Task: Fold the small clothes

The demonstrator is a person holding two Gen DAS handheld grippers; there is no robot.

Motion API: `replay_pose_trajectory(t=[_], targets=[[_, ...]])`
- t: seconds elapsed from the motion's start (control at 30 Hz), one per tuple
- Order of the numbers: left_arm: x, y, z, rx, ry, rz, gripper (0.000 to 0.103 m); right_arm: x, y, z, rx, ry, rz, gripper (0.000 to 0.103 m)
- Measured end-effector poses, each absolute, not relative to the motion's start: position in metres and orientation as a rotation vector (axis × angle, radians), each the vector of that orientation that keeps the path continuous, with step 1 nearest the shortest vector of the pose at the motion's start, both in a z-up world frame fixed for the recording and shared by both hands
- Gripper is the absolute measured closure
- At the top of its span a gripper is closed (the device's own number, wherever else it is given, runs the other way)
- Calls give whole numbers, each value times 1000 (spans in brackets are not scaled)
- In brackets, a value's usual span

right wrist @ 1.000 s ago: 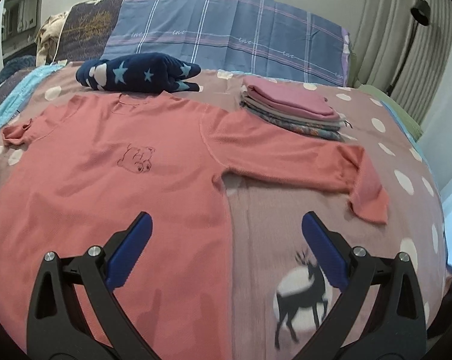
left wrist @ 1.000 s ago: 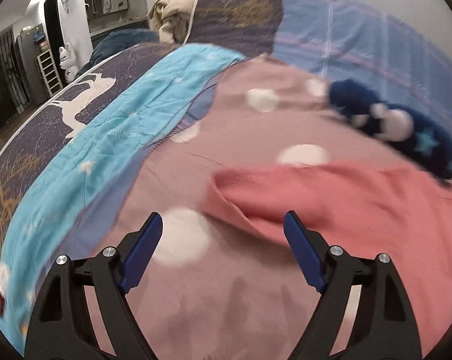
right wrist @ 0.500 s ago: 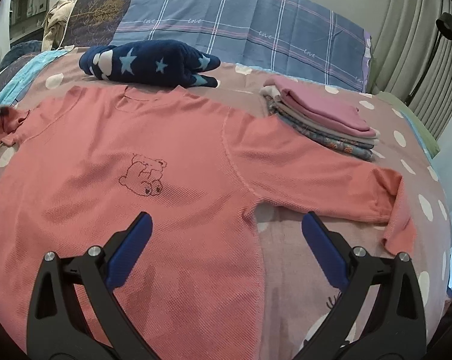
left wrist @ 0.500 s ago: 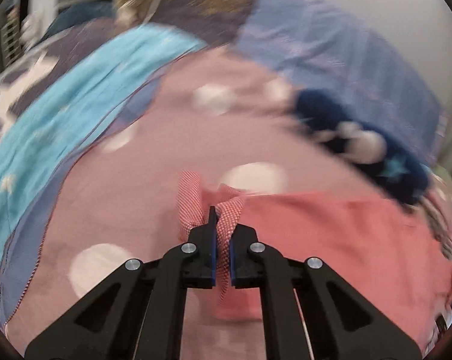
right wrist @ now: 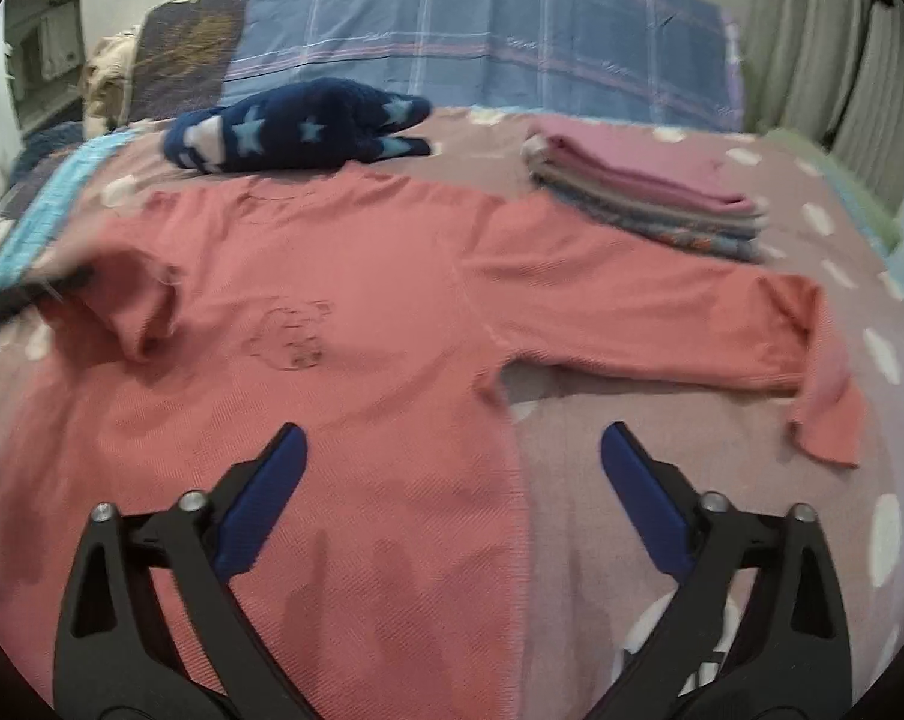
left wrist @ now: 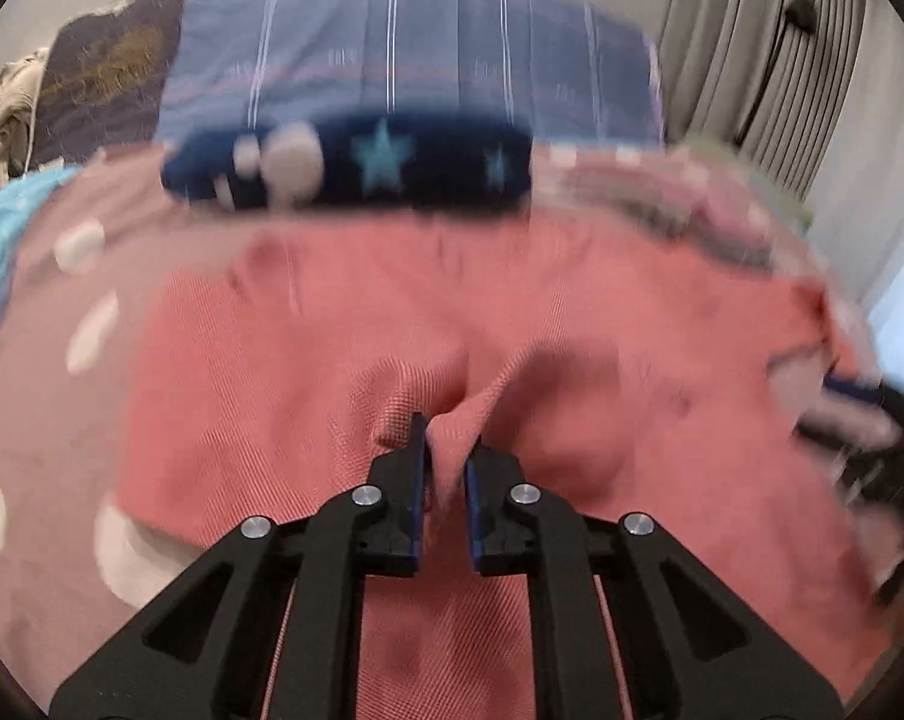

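In the left wrist view we see the navy star garment (left wrist: 344, 165) smeared by motion blur, and the folded stack (left wrist: 680, 204) to its right is a streak we cannot sort into pieces. The right tongs (left wrist: 854, 396), further right of that garment, are a dark blur. From the right wrist, the salmon shirt (right wrist: 356, 312) runs off the bottom edge, and the left tongs (right wrist: 26, 294) at its sleeve are blurred.

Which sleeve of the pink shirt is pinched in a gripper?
The sleeve in the left gripper, bunched between its jaws, which are opening slightly. The other sleeve lies flat, stretched out untouched.
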State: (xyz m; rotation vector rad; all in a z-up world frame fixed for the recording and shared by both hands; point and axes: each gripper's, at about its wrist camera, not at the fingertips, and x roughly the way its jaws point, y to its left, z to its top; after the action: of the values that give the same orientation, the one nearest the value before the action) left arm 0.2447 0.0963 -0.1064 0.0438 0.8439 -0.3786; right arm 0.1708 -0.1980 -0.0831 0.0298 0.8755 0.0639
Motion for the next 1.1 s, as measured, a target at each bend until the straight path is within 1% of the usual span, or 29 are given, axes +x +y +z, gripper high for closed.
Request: replay_pose_trajectory(t=[0.03,0.07,0.1,0.13,0.17,0.2,0.23,0.27,0.3,0.33,0.37,0.43,0.53,0.57,0.6,0.63,0.67,0.7,0.73,0.77,0.8,0.87,0.9,0.97,1.03,1.1], targets=[[243,98,-114,52,858,-382,86,175,-197,-84,72,899,136,49],[239,100,-117,63,859,-384,80,181,-195,-85,147,933,242,69],[236,101,-117,75,846,-383,76,186,-193,-86,186,951,296,72],[231,103,-114,81,829,-387,69,192,-188,-86,217,962,355,72],[227,104,-111,84,806,-391,67,200,-179,-86,219,956,410,68],[225,104,-110,85,798,-389,67,205,-173,-85,207,951,432,60],[225,103,-109,86,792,-388,66,211,-164,-83,195,939,449,44],[225,103,-111,85,794,-387,66,217,-156,-81,190,927,469,40],[229,105,-112,83,798,-386,66,225,-145,-79,185,922,512,40],[229,106,-114,79,802,-385,66,232,-135,-76,181,926,555,35],[230,107,-116,70,806,-385,66,240,-124,-74,178,934,589,26],[232,109,-116,57,804,-388,66,253,-105,-70,161,933,602,24],[232,108,-117,59,798,-387,66,268,-74,-70,70,930,634,15],[232,109,-117,58,798,-388,66,273,-60,-73,17,946,630,19],[232,110,-117,53,796,-389,66,278,-52,-78,-27,961,611,32],[232,111,-116,47,794,-390,66,280,-47,-79,-56,986,611,93],[231,113,-115,37,787,-388,66,282,-44,-73,-66,1001,604,99],[230,116,-112,25,775,-382,64,278,-49,-62,-55,937,590,99],[227,121,-108,6,752,-362,48,273,-56,-50,-67,881,576,99],[225,127,-104,-12,728,-344,27,267,-63,-34,-89,807,546,99],[221,134,-98,-38,691,-328,22,257,-74,-13,-132,692,493,99],[218,144,-91,-60,636,-314,20,243,-87,2,-205,558,459,98],[218,147,-90,-56,632,-302,20,231,-96,6,-268,484,425,98],[225,154,-95,-76,660,-272,20,211,-113,-2,-376,413,369,97],[235,159,-106,-110,724,-261,20,202,-128,-19,-436,425,342,94],[246,163,-116,-137,798,-242,20,194,-145,-49,-496,540,330,80]])
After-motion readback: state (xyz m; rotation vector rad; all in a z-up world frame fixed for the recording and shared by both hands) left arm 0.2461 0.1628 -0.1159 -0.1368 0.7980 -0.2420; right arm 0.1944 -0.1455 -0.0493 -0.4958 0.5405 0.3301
